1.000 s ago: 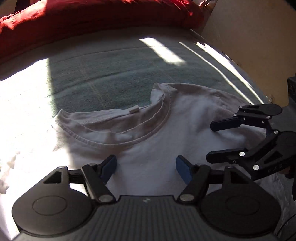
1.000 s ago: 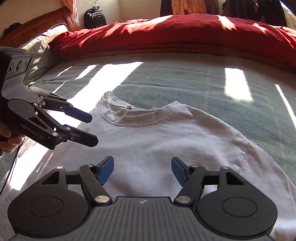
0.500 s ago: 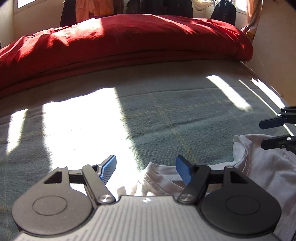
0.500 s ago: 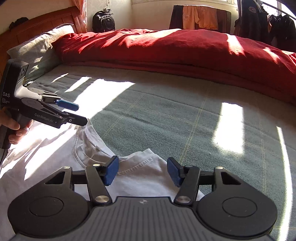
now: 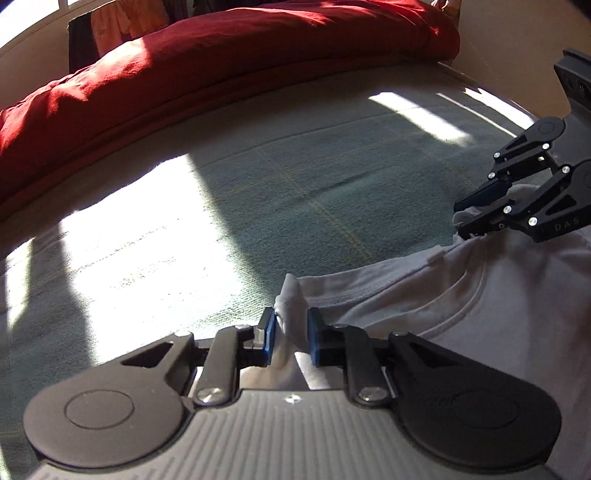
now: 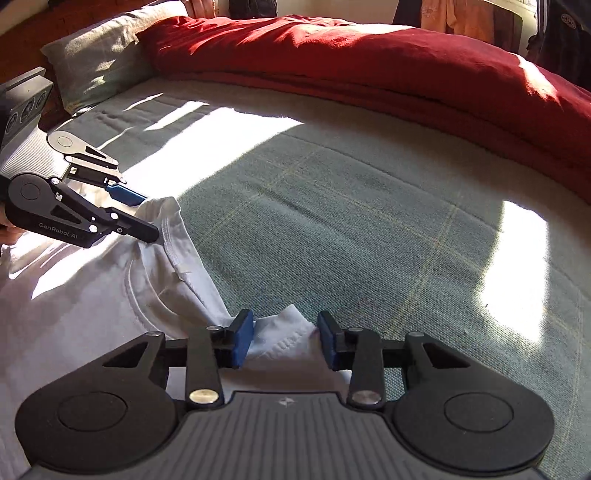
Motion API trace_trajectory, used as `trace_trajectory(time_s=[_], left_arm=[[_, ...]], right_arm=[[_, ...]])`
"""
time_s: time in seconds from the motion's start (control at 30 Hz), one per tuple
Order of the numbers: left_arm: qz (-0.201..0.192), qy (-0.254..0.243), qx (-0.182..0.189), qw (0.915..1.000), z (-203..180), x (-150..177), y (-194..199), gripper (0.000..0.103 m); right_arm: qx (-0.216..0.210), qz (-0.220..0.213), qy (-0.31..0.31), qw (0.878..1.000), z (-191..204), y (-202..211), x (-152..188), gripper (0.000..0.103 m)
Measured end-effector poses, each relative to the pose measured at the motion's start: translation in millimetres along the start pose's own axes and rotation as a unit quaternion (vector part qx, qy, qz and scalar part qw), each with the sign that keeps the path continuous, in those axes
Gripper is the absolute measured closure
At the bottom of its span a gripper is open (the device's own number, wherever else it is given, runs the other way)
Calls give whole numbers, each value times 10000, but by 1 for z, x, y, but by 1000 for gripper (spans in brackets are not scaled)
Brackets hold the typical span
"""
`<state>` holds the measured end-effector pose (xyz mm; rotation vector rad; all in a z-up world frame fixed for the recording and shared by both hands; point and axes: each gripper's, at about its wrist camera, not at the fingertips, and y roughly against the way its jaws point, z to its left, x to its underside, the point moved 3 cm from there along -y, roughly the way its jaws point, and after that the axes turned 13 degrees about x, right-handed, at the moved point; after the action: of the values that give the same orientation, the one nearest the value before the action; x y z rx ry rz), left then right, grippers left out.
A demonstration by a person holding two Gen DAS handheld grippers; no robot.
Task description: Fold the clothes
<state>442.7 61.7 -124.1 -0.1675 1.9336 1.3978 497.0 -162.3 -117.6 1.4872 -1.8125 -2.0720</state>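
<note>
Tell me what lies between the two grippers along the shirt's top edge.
The shirt's neckline with its small tag spans from the left gripper to the right gripper; nothing else lies there, as the right wrist view shows.

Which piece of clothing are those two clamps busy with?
Look at the green blanket below the red duvet. On its near edge lies a white T-shirt, the only pale garment, pinched at the shoulders by both clamps.

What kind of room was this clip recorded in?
Most likely a bedroom: a white T-shirt lies on a bed's green blanket, with a red duvet and a pillow behind, and clothes hanging by the window.
</note>
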Motion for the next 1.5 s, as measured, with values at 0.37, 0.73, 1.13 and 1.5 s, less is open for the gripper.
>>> trace_trajectory(time_s=[0.37,0.73,1.13,1.5], left_arm=[[-601,177,-169,9979,-10,-13,31,65],[-62,538,406,9977,-22,-11,-22,51],[-88,707,53,9974,-30,-18,29,40],[892,1032,-191,9905,-92,-2,124,30]], right_arm=[[698,-686,-622,9933,-12,34,-18,73],[261,-17,-290,9992,44,-9,-10,72],[536,-234,-1030,9930,15,42,-25,38],[660,575,-1403,9862,21,157,4,29]])
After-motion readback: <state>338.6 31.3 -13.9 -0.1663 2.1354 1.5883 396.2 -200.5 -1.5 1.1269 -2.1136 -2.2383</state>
